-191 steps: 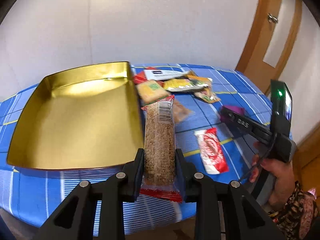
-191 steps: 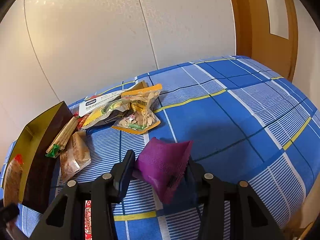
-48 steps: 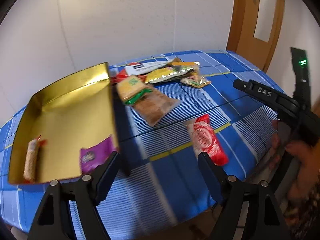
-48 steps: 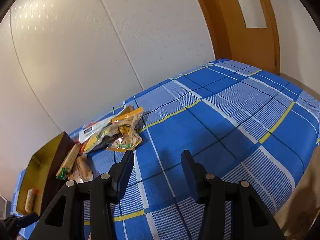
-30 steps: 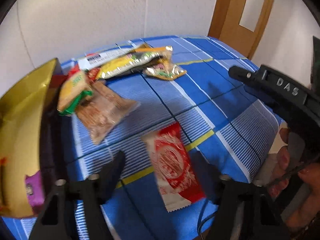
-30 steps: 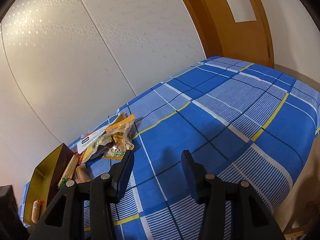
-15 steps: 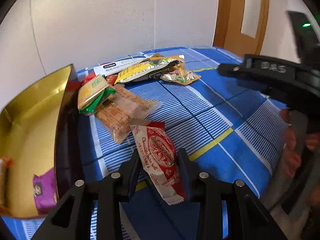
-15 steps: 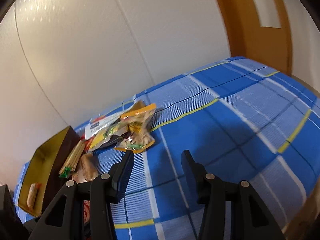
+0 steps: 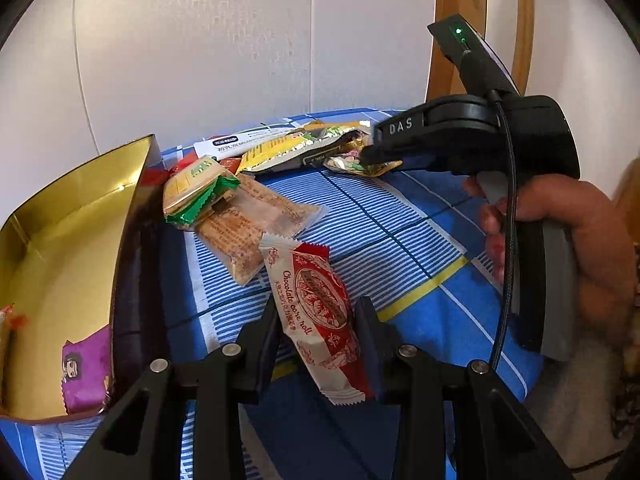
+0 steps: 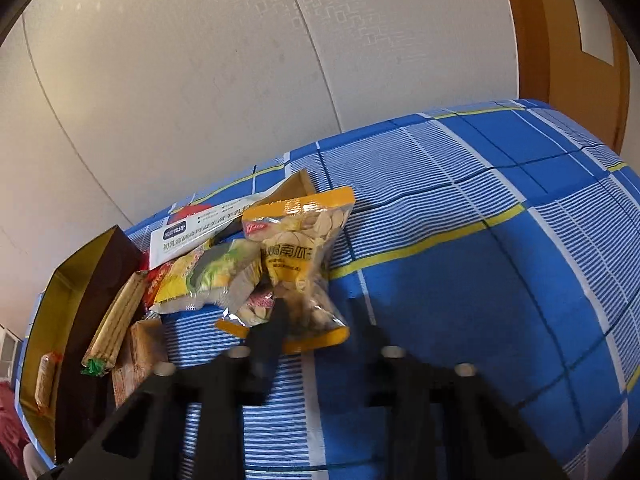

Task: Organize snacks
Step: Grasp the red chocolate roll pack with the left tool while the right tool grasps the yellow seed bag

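My left gripper (image 9: 316,320) is shut on a red and white chocolate roll packet (image 9: 320,312), held just above the blue checked tablecloth. The gold tray (image 9: 60,240) lies to its left and holds a purple packet (image 9: 86,376) and a cereal bar (image 9: 8,328). My right gripper (image 10: 318,316) is open, its fingers on either side of the near end of a yellow pumpkin-seed bag (image 10: 304,264). The right gripper also shows in the left wrist view (image 9: 372,152), reaching over the snack pile.
Loose snacks lie beside the tray: a green and yellow cracker pack (image 9: 196,188), a clear biscuit pack (image 9: 248,224), a yellow-green foil bag (image 10: 208,280), a white box (image 10: 196,232). A white wall and a wooden door (image 10: 568,40) stand behind the table.
My left gripper left the tray, came over the chocolate roll packet and closed on it. My right gripper moved from bare tablecloth to the pumpkin-seed bag.
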A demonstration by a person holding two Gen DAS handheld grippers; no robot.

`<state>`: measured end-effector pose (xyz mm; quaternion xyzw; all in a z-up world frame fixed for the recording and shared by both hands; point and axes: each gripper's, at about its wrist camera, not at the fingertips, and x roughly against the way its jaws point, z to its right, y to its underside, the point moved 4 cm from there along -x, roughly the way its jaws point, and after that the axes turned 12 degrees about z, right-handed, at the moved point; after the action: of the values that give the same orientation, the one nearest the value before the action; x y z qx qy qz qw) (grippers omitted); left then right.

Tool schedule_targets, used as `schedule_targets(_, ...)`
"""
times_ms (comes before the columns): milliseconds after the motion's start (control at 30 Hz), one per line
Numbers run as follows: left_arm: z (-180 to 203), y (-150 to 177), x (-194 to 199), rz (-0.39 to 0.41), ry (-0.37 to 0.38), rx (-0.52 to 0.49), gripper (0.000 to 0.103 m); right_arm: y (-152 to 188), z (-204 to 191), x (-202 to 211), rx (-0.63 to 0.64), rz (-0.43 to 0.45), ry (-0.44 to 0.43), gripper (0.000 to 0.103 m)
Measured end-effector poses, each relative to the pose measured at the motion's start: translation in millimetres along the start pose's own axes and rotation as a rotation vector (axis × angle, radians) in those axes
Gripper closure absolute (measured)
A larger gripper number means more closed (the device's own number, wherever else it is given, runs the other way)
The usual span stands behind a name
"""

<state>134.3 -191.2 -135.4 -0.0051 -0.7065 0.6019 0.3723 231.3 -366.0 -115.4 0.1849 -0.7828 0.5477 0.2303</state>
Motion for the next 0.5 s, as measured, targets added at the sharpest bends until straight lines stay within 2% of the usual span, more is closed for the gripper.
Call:
schedule_targets(167, 0.6, 1.7, 3.1, 0.005, -0.005, -0.005, 0.065, 3.8, 10.3, 17.3, -0.023, 0.009, 0.020, 0.085)
schedule_targets(300, -0.9, 2.7, 5.3, 0.001, -0.007, 0.005, 0.065, 8.3, 30.6, 40.7, -0.018, 0.035, 0.133, 0.084)
schedule_targets(367, -1.2, 2.5, 5.8, -0.001, -0.011, 0.006, 0.065, 8.3, 46.0, 53.0, -0.038, 0.063, 0.210, 0.079)
schedule_targets(433, -1.4, 3.0, 7.0, -0.002, -0.015, 0.007, 0.065, 3.8, 53.6, 61.0, -0.055, 0.102, 0.225, 0.056)
schedule_targets(467, -1.3, 3.0, 7.3, -0.004, -0.017, 0.007, 0.065, 0.7, 54.3, 64.9, -0.058, 0.130, 0.218, 0.049)
schedule_targets(500, -1.5, 2.7, 7.2, -0.005, -0.019, 0.009, 0.065, -1.5, 52.1, 66.4, -0.053, 0.150, 0.207, 0.031)
